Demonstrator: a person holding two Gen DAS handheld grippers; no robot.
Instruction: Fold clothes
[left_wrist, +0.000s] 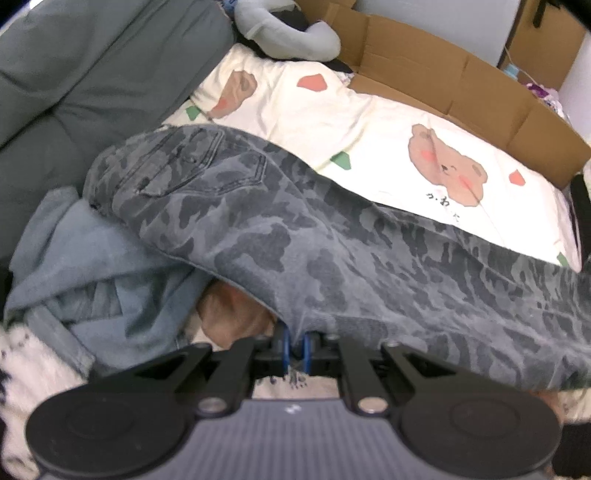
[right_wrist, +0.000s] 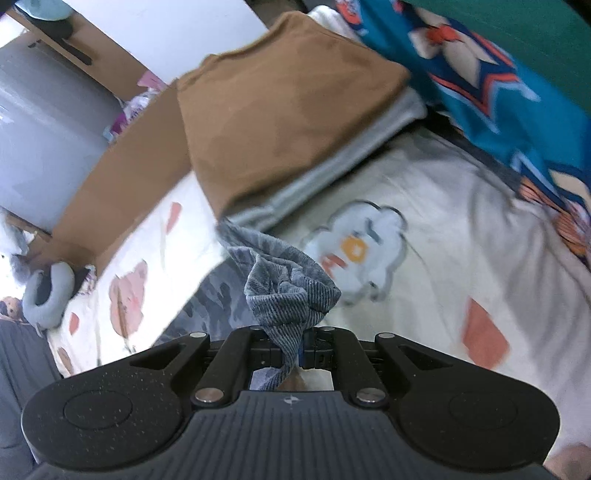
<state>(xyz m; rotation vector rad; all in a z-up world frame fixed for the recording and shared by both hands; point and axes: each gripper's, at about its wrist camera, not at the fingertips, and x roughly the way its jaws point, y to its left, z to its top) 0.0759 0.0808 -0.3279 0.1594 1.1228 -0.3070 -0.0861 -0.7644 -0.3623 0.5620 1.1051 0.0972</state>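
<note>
Gripping the grey camouflage-print denim trousers (left_wrist: 295, 229) are both tools: left tool (left_wrist: 295, 349) clamped on one edge, right tool (right_wrist: 297, 347) on a bunched end; trousers stretch across the cream bear-print bedsheet (left_wrist: 388, 122).

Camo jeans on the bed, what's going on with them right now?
A person is folding the camo jeans, working a pair of tongs in each hand. The left tongs are shut on an edge near the seat, and the right tongs are shut on a bunched leg end, lifted above the bear-print sheet. The jeans are not yet folded. A folded brown garment already sits on a stack nearby.
</note>
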